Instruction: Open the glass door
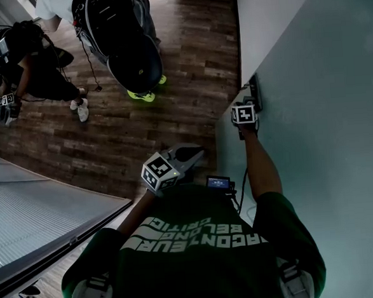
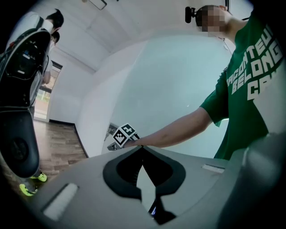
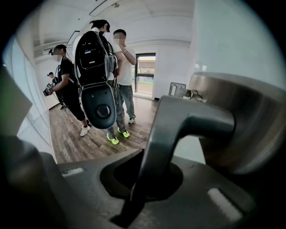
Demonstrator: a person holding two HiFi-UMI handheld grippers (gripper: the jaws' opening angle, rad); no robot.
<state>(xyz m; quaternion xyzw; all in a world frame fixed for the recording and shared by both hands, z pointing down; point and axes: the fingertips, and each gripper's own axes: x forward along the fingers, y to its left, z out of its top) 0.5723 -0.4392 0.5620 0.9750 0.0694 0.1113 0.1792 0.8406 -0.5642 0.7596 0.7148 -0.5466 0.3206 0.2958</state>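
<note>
The frosted glass door (image 1: 323, 104) fills the right side of the head view. Its grey metal lever handle (image 3: 178, 129) runs from a round base (image 3: 243, 120) down between my right gripper's jaws. My right gripper (image 3: 140, 179) is shut on that lever, at the door's edge (image 1: 254, 101) at the end of my outstretched arm. My left gripper (image 1: 198, 152) hangs in front of my chest, apart from the door. Its jaws meet at the tips (image 2: 142, 147) with nothing between them. From the left gripper view, the right gripper's marker cube (image 2: 125, 135) shows against the door (image 2: 170, 89).
Several people stand on the wood floor (image 1: 141, 135) ahead. One carries a black backpack rig (image 1: 125, 41); another (image 1: 34, 66) stands at the far left. A ribbed grey panel (image 1: 38, 213) lies at my left. A white wall (image 1: 260, 19) meets the door's far edge.
</note>
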